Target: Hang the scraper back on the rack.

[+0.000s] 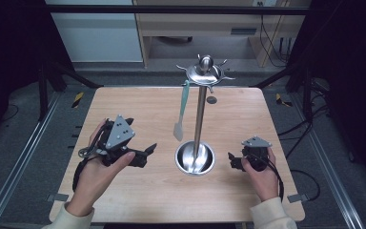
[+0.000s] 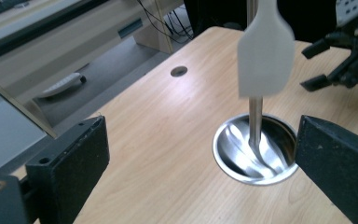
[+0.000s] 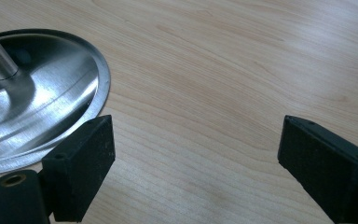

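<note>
A steel utensil stand rises from mid-table: hooked top [image 1: 204, 71], thin pole [image 1: 200, 119], round dished base [image 1: 185, 164]. A spatula [image 1: 181, 114] with a teal handle and pale blade hangs from a hook left of the pole, its blade [image 2: 265, 51] hanging above the base [image 2: 223, 161]. My left gripper [image 1: 147, 153] is held low at the left of the base, jaws open and pointing toward it, nothing between them [image 2: 200, 140]. My right gripper [image 1: 232, 161] sits just right of the base, open and empty [image 3: 196, 135], with the base rim [image 3: 100, 84] beside its left jaw. The left gripper view also shows the right gripper [image 2: 310, 67].
The wooden table [image 1: 138, 200] has a small round cable hole [image 1: 211, 99] behind the stand. Bare wood lies in front of both grippers. Black frame bars and cables flank the table; a wooden desk [image 1: 209, 28] stands beyond the far edge.
</note>
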The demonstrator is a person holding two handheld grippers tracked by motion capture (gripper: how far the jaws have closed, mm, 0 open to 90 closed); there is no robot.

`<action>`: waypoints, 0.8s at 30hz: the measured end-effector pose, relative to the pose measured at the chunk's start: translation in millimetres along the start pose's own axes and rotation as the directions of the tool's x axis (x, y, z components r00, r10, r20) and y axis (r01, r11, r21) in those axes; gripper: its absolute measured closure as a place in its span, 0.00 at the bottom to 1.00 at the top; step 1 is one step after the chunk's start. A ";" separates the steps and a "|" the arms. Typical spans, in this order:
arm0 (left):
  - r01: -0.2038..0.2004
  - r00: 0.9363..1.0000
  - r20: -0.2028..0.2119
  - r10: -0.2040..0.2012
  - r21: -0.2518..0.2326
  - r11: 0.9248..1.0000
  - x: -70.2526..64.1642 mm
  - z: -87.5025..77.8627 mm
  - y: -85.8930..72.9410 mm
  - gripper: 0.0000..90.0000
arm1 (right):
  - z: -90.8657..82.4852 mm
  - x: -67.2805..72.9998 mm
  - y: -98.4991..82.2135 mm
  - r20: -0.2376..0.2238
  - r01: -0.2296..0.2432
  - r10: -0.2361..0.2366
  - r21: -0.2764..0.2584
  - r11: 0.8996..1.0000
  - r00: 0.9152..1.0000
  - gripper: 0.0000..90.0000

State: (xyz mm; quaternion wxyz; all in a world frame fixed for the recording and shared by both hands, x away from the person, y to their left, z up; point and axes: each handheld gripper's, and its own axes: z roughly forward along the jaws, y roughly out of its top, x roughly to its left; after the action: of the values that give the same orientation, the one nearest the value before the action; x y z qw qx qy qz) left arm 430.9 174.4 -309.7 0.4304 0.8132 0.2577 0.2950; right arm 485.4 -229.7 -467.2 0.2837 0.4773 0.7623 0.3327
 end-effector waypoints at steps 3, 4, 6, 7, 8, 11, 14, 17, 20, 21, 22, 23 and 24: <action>0.002 1.000 0.000 -0.002 0.020 1.000 0.2 4.7 -11.2 0.03 | 0.4 -0.1 -0.1 0.002 0.000 0.000 0.003 1.000 1.000 0.12; 0.009 1.000 0.007 -0.009 0.023 1.000 0.2 6.3 -14.9 0.03 | 0.5 0.1 -0.1 0.002 -0.002 0.002 0.003 1.000 1.000 0.12; 0.013 1.000 0.010 -0.013 0.035 0.999 0.2 9.3 -21.7 0.03 | 0.3 -0.1 -0.2 0.003 0.000 0.000 0.003 1.000 1.000 0.12; 0.008 1.000 0.016 -0.009 0.042 0.999 0.2 10.4 -24.9 0.03 | 0.4 0.0 -0.2 0.002 -0.002 0.002 0.002 1.000 1.000 0.12; -0.005 1.000 0.029 0.003 0.044 0.999 -0.1 11.5 -28.6 0.03 | 0.5 0.0 -0.3 0.002 -0.003 0.003 0.003 1.000 1.000 0.12; -0.010 0.999 0.039 0.008 0.049 0.999 -1.3 14.7 -42.5 0.03 | 0.6 0.1 -0.4 0.001 -0.004 0.004 0.003 1.000 1.000 0.12; -0.004 0.999 0.044 0.000 0.085 0.996 -2.8 19.4 -60.3 0.03 | 0.7 0.1 -0.5 0.003 -0.004 0.004 0.004 1.000 1.000 0.12; 0.016 0.999 0.043 -0.021 0.121 0.993 -2.1 23.2 -79.9 0.04 | 0.5 0.1 -0.4 0.001 -0.004 0.004 0.004 1.000 1.000 0.12; 0.041 0.998 0.031 -0.046 0.154 0.987 2.0 24.3 -98.8 0.04 | 0.1 -0.9 -0.6 0.003 -0.003 0.003 0.001 1.000 1.000 0.12; 0.052 0.998 0.022 -0.056 0.160 0.986 4.4 24.1 -105.0 0.04 | 0.2 -1.2 -0.8 0.004 -0.002 0.002 -0.002 1.000 1.000 0.12; 0.062 0.998 0.011 -0.065 0.167 0.984 7.2 23.9 -111.5 0.04 | 0.3 -1.5 -1.0 0.004 0.001 -0.001 -0.002 1.000 1.000 0.12; 0.075 0.997 -0.004 -0.076 0.175 0.982 10.2 24.1 -118.5 0.04 | 0.3 -1.2 -0.9 0.004 -0.003 0.003 0.001 1.000 1.000 0.12; 0.084 0.996 -0.022 -0.081 0.184 0.979 13.5 24.8 -125.8 0.04 | 0.2 -0.8 -0.8 0.005 -0.003 0.003 0.003 1.000 1.000 0.12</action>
State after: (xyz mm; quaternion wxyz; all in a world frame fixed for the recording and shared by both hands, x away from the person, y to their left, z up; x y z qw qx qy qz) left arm 436.9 232.4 -424.7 0.3628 0.8362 0.3205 0.2578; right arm 485.5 -230.7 -467.9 0.2841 0.4798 0.7614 0.3307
